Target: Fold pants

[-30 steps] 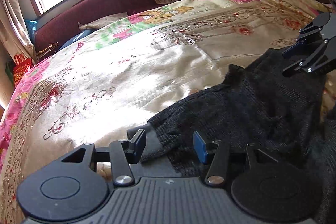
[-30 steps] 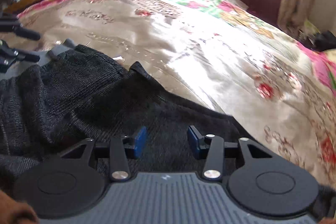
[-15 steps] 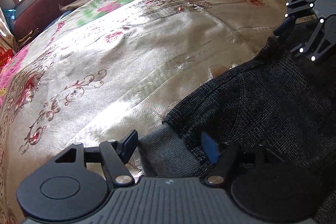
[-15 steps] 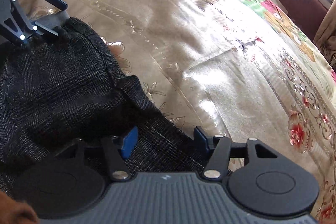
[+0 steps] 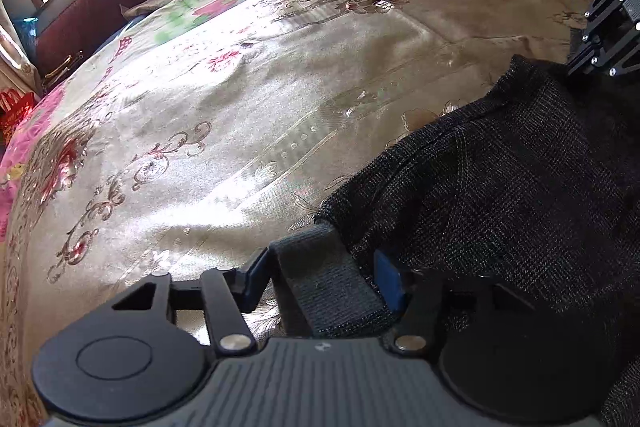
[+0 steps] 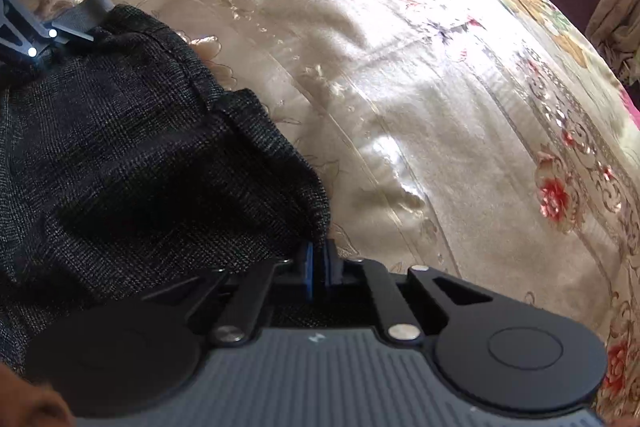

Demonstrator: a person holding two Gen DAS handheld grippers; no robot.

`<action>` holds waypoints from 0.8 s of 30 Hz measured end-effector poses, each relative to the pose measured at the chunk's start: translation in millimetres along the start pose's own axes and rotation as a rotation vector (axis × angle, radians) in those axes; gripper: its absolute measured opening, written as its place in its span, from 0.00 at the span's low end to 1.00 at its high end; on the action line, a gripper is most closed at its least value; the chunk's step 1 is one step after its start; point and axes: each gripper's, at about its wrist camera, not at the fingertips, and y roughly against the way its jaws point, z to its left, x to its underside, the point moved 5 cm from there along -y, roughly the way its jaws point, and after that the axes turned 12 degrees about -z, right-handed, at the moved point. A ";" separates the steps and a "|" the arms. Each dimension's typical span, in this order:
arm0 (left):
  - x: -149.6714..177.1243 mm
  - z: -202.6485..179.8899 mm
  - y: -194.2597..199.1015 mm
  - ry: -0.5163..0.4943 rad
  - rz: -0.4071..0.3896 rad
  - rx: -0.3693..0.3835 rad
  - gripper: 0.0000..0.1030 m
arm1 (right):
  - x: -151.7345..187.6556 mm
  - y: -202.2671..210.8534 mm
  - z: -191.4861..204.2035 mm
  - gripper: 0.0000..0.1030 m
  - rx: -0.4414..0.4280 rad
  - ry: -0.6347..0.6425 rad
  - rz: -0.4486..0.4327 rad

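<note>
harsh window glare — fisheye-warped edges

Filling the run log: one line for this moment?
task: fold pants | left tool: jaws just closing, around grey waistband | right tool: shut on pants edge | surface: bedspread

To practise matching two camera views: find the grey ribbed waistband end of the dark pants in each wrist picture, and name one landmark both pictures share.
Left wrist view: the grey waistband end sits bottom centre, between the left gripper fingers.
Right wrist view: the same band sits upper left, at the left gripper's tips.
Shared landmark: the pants' hemmed dark edge against the gold floral bedspread.
</note>
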 end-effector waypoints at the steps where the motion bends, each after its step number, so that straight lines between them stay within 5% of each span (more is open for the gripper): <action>1: -1.7 -0.2 5.8 -0.016 -0.009 -0.027 0.48 | 1.1 7.5 0.1 0.05 0.016 -0.009 -0.012; 2: -2.6 0.9 11.1 -0.029 -0.011 -0.055 0.29 | 0.6 18.5 0.7 0.05 0.031 -0.021 -0.036; 5: -3.3 8.6 38.4 0.027 -0.030 -0.033 0.17 | 0.9 59.1 6.5 0.05 0.061 -0.045 -0.116; 10: 4.0 -12.9 104.4 0.040 -0.126 0.000 0.17 | 7.5 150.3 25.1 0.05 0.084 -0.091 -0.270; 14: 18.3 -46.8 146.4 0.033 -0.176 0.050 0.21 | 33.9 230.0 91.4 0.05 0.056 -0.030 -0.368; 18: 39.1 -77.7 177.2 0.052 -0.197 0.088 0.23 | 87.9 266.4 192.8 0.03 -0.034 0.122 -0.336; 20: 51.6 -89.1 190.0 0.097 -0.197 0.107 0.24 | 120.3 264.6 234.0 0.02 -0.125 0.098 -0.293; 24: 79.1 -106.9 209.5 0.145 -0.165 0.115 0.31 | 165.2 235.5 280.5 0.03 -0.170 0.047 -0.209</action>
